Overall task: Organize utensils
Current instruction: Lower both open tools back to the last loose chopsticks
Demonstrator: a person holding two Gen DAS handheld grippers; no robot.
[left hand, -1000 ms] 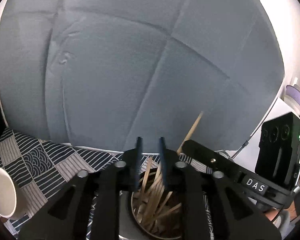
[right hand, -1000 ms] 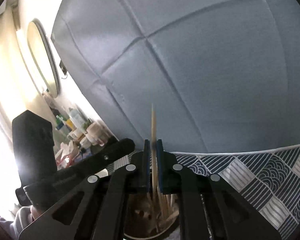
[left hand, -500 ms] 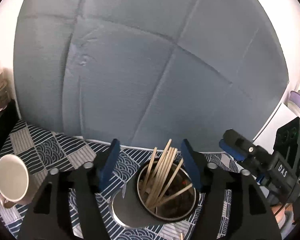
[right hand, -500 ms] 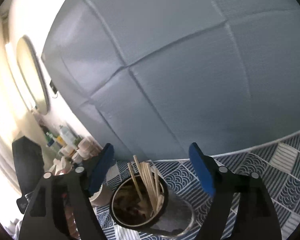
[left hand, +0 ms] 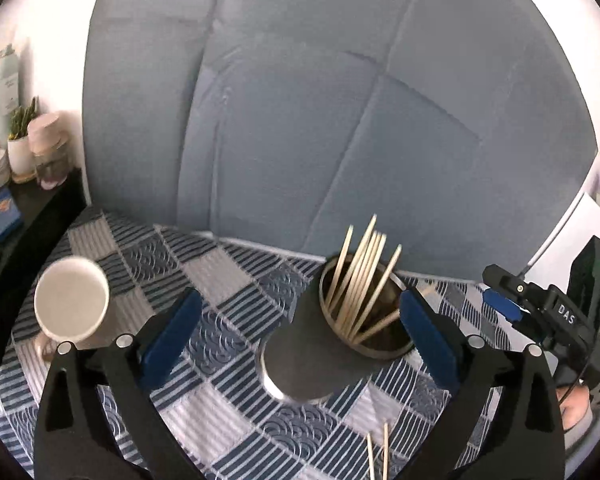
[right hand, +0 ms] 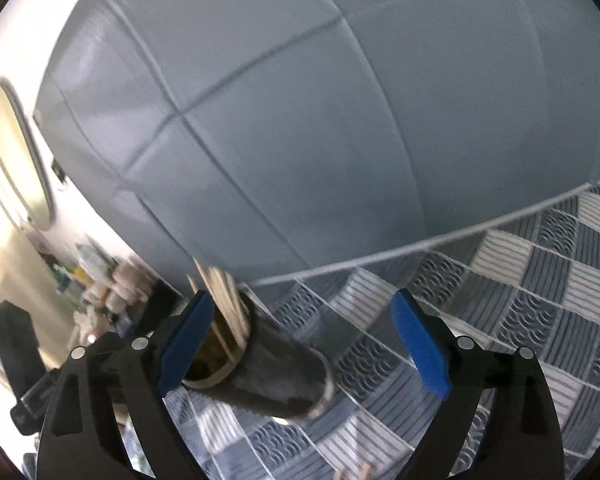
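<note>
A dark metal cup (left hand: 320, 356) stands on the blue patterned cloth (left hand: 220, 272) and holds several wooden chopsticks (left hand: 360, 276). My left gripper (left hand: 300, 340) is open and empty, its blue pads wide apart on either side of the cup, above it. Two more chopsticks (left hand: 378, 456) lie on the cloth near the bottom edge. In the right wrist view the cup (right hand: 276, 376) and its chopsticks (right hand: 226, 300) sit at lower left. My right gripper (right hand: 304, 348) is open and empty, to the right of the cup's mouth.
A white mug (left hand: 72, 308) stands on the cloth at the left. A grey padded wall (left hand: 340, 100) rises behind the table. Jars and bottles (left hand: 24, 148) fill a dark shelf at far left. The right gripper's black body (left hand: 552, 312) shows at the right.
Both grippers opened, releasing chopsticks into the cup, then drew back and up. The right gripper has swung to the right of the cup.
</note>
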